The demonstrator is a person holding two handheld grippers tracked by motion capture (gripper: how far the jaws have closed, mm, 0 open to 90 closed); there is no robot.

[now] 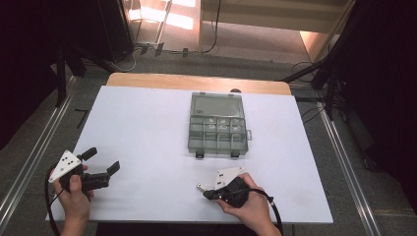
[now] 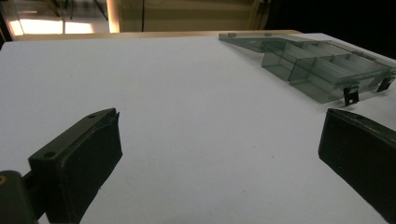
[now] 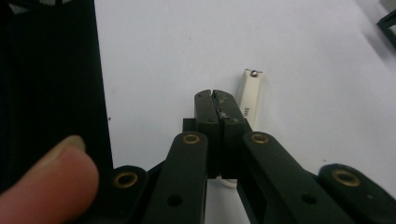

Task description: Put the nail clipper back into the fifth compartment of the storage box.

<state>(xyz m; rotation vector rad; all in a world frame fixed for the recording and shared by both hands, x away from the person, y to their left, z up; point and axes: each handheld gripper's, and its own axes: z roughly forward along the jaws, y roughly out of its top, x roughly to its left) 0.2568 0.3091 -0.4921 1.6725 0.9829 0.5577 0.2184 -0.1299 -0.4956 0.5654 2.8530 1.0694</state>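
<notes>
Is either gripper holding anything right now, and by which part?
The right gripper pinches a small white strip near one end; the left gripper holds nothing.

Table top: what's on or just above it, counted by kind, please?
Clear compartment box: 1
Hand-held grippers: 2, left gripper and right gripper
Small white strip: 1
Total: 4

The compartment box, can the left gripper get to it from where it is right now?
Probably yes. The left gripper stands open and holds nothing, and bare white table lies between it and the open compartment box.
</notes>
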